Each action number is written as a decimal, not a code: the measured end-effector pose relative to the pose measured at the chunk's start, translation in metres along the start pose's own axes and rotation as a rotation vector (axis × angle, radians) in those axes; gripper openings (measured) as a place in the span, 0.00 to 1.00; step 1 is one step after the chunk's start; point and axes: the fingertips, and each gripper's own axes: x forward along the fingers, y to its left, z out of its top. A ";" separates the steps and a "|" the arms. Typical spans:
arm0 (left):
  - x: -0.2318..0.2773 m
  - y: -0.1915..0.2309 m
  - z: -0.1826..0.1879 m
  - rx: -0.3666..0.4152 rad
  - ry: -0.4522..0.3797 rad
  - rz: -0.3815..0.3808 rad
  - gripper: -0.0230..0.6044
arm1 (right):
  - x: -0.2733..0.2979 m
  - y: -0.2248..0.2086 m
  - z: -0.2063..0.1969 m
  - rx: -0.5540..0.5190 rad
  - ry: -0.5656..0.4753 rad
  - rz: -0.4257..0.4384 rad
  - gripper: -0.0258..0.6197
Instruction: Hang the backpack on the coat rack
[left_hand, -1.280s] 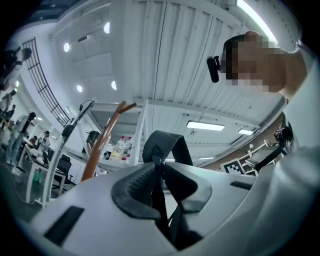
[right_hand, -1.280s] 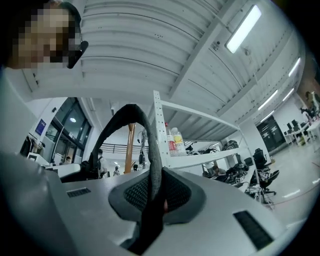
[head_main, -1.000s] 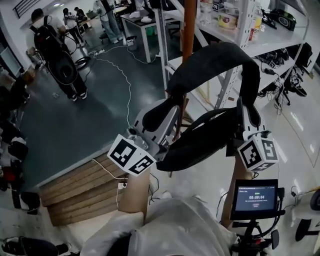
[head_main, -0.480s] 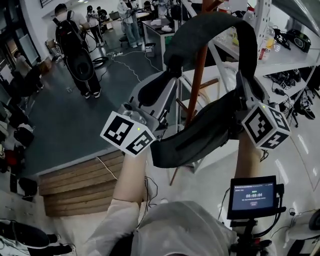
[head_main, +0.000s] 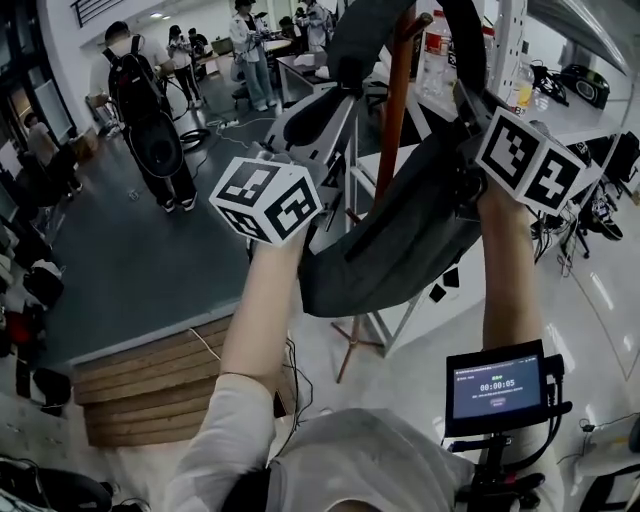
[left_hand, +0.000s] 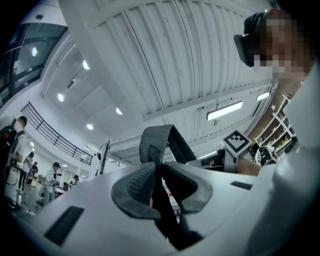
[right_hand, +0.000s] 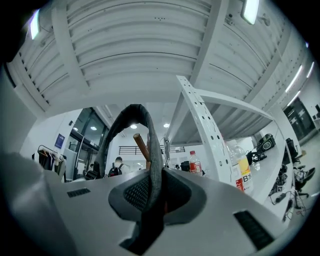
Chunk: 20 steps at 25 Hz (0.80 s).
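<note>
Rising since a second ago, the left gripper (left_hand: 157, 172) and right gripper (right_hand: 152, 192) each stay clamped on a dark strap (right_hand: 125, 122) of the backpack (head_main: 400, 240), now nearer the brown coat rack (head_main: 393, 120). The grey bag sags between them above pale floor (head_main: 400, 370); white shelving (right_hand: 200, 120) stands alongside.

Left claw (left_hand: 159, 167) and right claw (right_hand: 156, 187) clamped shut, tilted upward.

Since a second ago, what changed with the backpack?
The left tool and right tool both rose, carrying the backpack up along the coat rack pole; its strap loop now reaches the pole's top. Unchanged: each tool stays shut on a strap.
</note>
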 end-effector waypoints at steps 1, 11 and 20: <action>0.004 0.002 -0.005 -0.009 0.014 -0.002 0.14 | 0.004 -0.001 -0.001 0.000 0.012 -0.002 0.12; 0.019 0.000 -0.078 -0.054 0.164 0.005 0.14 | 0.022 -0.021 -0.053 -0.022 0.119 -0.082 0.13; 0.012 -0.013 -0.090 -0.068 0.100 -0.026 0.14 | 0.013 -0.013 -0.065 -0.146 0.015 -0.123 0.13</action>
